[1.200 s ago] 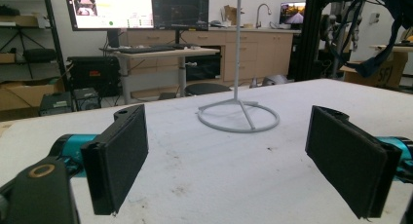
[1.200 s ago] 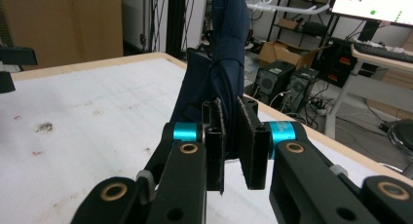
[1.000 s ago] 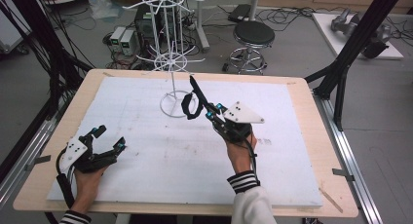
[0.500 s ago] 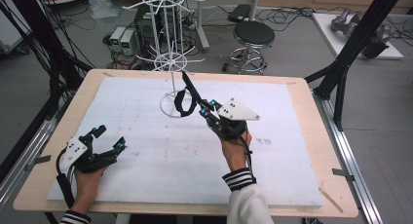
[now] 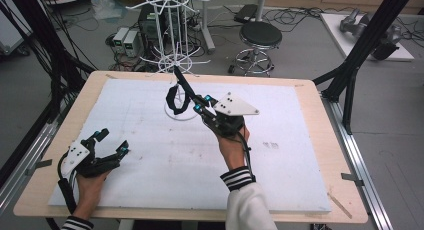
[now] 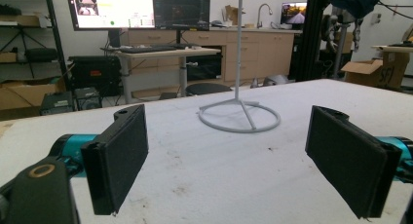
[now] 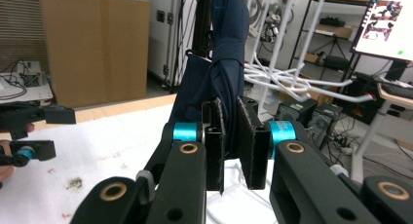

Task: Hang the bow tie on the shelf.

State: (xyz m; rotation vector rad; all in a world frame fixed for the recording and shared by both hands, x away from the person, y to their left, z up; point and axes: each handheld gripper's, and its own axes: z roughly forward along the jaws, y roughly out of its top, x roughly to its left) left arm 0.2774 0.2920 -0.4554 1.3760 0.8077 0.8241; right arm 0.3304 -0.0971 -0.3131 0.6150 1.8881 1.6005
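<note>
Since the earlier frames, the right gripper (image 5: 186,96) is sitting farther up and closer to the white wire rack (image 5: 176,65), carrying its load with it, while the left gripper (image 5: 111,142) is staying where it was near the table's front left corner. Seen from the right gripper view, the right gripper (image 7: 230,146) is pinching a dark navy cloth strap (image 7: 225,63) between its jaws, which are pressed nearly together on the fabric. From above, the strap (image 5: 176,99) is hanging as a loop just over the rack's round base (image 5: 176,115), with one end stretching up toward the lower ring of prongs. In the left gripper view, the left gripper (image 6: 226,151) is holding its jaws spread wide with nothing between them, facing the rack's base (image 6: 239,118) across the white tabletop (image 6: 204,170). Both hands are reaching in from the near edge of the wooden-rimmed table (image 5: 320,140), and the two grippers are well apart.
</note>
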